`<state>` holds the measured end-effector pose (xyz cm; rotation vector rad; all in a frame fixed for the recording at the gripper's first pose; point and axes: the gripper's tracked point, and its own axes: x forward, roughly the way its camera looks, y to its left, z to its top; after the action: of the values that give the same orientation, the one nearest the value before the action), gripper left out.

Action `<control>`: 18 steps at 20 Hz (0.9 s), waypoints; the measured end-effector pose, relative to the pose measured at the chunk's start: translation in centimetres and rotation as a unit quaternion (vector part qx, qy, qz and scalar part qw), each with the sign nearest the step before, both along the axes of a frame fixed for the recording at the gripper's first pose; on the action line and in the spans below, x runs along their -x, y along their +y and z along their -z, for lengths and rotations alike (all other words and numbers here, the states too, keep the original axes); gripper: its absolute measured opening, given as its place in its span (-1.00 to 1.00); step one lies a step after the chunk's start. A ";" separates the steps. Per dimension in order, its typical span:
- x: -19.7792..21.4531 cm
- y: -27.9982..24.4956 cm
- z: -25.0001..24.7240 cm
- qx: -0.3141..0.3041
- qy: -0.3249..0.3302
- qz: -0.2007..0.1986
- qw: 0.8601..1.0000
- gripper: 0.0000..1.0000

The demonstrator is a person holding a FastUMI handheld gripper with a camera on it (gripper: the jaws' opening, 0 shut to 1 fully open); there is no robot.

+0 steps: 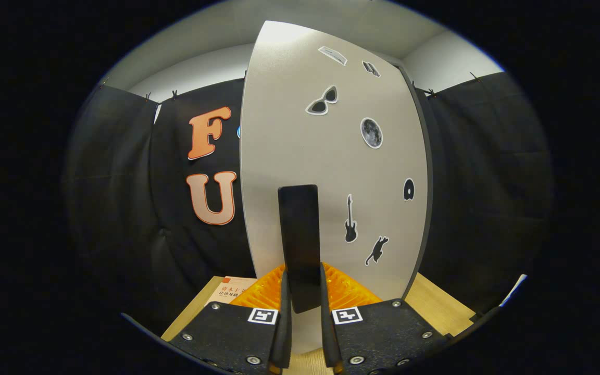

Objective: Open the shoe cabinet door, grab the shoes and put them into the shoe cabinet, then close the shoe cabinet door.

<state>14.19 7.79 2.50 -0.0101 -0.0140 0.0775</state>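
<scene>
Cabinet door (300,156): pale panel with small stickers, standing upright dead ahead of the claw (305,323), at 12 o'clock. Its dark handle (300,245) is a flat upright bar, long axis running 12 to 6 o'clock, and its lower end sits between the two fingers.

Claw: fingers nearly parallel, drawn in close on either side of the handle. Both appear to press its lower end, so I judge it clenched on the handle, though actual contact is hard to confirm.

The door's dark edge runs down at 3 o'clock. Whether the door is ajar or flush cannot be told.

A wooden table (435,307) lies beneath. A book (232,291) lies at 10 o'clock from the fingers.

Judgement: door-handling step; the pull turns on this grip.
</scene>
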 end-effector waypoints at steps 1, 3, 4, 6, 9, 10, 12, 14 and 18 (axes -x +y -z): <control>0.2 -0.2 0.1 -0.003 0.002 0.001 1.000 -0.52; 0.6 -0.8 0.1 -0.003 -0.001 0.004 1.000 -0.52; 0.7 -1.0 0.1 -0.001 0.000 0.008 1.000 -0.52; 1.0 -1.4 0.1 -0.003 0.000 0.009 1.000 -0.58; 1.4 -2.1 0.3 -0.007 0.002 0.013 1.000 -0.58; 1.6 -2.4 0.2 -0.007 0.002 0.016 1.000 -0.58; 2.0 -3.0 0.3 -0.008 0.004 0.020 1.000 -0.58; 2.5 -3.7 0.4 -0.013 0.004 0.025 1.000 -0.58; 3.7 -5.4 0.3 -0.009 0.001 0.047 0.999 -0.64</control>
<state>10.49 2.34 2.15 0.0075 -0.0128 -0.0158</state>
